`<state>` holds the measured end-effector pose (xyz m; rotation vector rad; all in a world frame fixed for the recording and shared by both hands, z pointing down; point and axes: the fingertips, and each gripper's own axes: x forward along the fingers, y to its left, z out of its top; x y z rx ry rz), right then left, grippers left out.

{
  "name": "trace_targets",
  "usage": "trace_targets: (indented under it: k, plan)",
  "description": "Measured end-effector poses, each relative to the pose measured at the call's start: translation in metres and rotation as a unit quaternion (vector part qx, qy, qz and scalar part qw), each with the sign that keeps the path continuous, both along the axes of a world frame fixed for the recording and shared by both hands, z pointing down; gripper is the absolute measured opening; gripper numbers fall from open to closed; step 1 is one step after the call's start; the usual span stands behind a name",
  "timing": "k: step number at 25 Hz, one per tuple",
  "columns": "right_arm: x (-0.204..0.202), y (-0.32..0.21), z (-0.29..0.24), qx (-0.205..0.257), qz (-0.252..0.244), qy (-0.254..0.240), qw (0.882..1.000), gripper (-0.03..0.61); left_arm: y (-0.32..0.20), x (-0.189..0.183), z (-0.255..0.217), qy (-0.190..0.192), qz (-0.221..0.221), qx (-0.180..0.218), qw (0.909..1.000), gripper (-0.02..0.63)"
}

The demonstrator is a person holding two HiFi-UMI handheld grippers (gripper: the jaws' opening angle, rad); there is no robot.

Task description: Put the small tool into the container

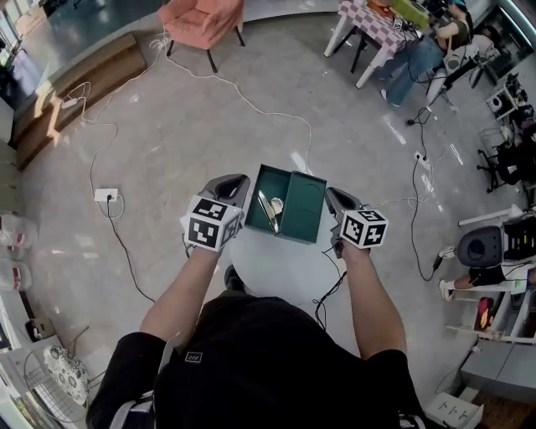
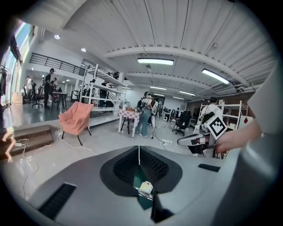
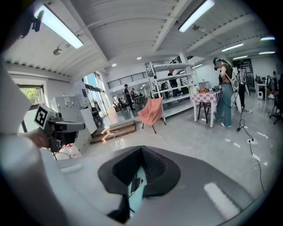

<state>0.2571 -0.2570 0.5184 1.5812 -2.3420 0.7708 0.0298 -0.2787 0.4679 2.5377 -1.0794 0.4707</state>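
floor socket (image 1: 105, 195): white, on the grey floor at far left, with a black cable leading from it.
armchair (image 1: 201, 21): pink, at the top of the head view, far from the person.
left gripper (image 1: 237, 188): at the left side of the container (image 1: 308, 201). In the left gripper view the jaws are closed with their tips meeting. A green edge of the container and a small cream piece (image 2: 146, 187) sit low between them.
container: a dark green box, open, standing on the table (image 1: 285, 272) between the two grippers.
small tool (image 1: 273, 208): silvery, lying inside the left half of the container.
right gripper (image 1: 333, 201): at the right side of the container. In the right gripper view the jaws are closed on a thin teal-green wall of it.
table: small, round and white, directly in front of the person, with the container on its far part.
checked table (image 1: 377, 25): at top right, well apart, with a person in jeans (image 1: 410, 59) beside it.
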Motion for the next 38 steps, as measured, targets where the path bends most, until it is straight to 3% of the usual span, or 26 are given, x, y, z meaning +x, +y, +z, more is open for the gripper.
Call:
trace_targets:
  k: [7,11,21,30,38]
  plan:
    - [0.022,0.007,-0.098,0.117,-0.004,-0.032,0.993,0.012,0.000,0.037,-0.059,-0.011,0.015,0.055,0.9983,0.014]
    - [0.028,0.024,-0.170,0.196,-0.011,-0.049,0.979,0.012,0.007,0.058,-0.094,0.002,0.028,0.076,0.9967,0.014]
    - [0.049,0.077,-0.276,0.302,-0.021,-0.127,0.945,0.011,0.032,0.087,-0.181,0.019,0.055,0.159,0.9856,0.014]
    - [0.043,0.118,-0.298,0.358,-0.050,-0.037,0.931,0.009,0.044,0.080,-0.206,0.025,0.036,0.195,0.9799,0.014]
    - [0.060,0.093,-0.297,0.343,-0.006,-0.041,0.939,0.008,0.017,0.077,-0.204,0.030,0.006,0.191,0.9811,0.014]
